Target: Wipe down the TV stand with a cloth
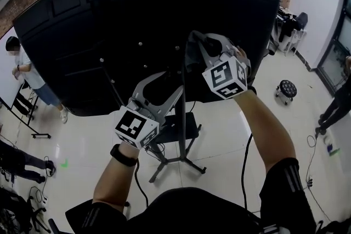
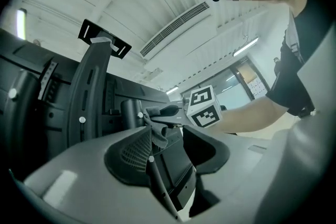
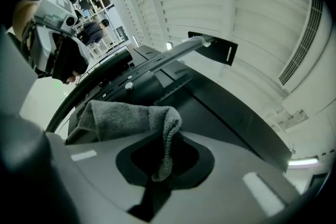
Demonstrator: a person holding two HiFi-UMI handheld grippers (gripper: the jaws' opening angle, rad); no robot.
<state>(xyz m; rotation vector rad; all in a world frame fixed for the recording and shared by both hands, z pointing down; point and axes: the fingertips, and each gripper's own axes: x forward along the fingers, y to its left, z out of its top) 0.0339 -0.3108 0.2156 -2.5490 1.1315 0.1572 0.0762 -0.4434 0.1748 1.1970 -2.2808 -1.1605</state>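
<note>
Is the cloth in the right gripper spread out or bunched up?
Bunched: the grey cloth is folded over itself, with one fold hanging pinched in the right gripper.

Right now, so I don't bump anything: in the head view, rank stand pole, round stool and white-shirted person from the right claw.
1. Stand pole, directly under the right claw and its cloth.
2. Round stool, floor, right.
3. White-shirted person, far left.

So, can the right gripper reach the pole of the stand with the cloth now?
Probably yes. The right gripper holds the cloth close beside the pole, behind the TV, and nothing seems to stand between them.
</note>
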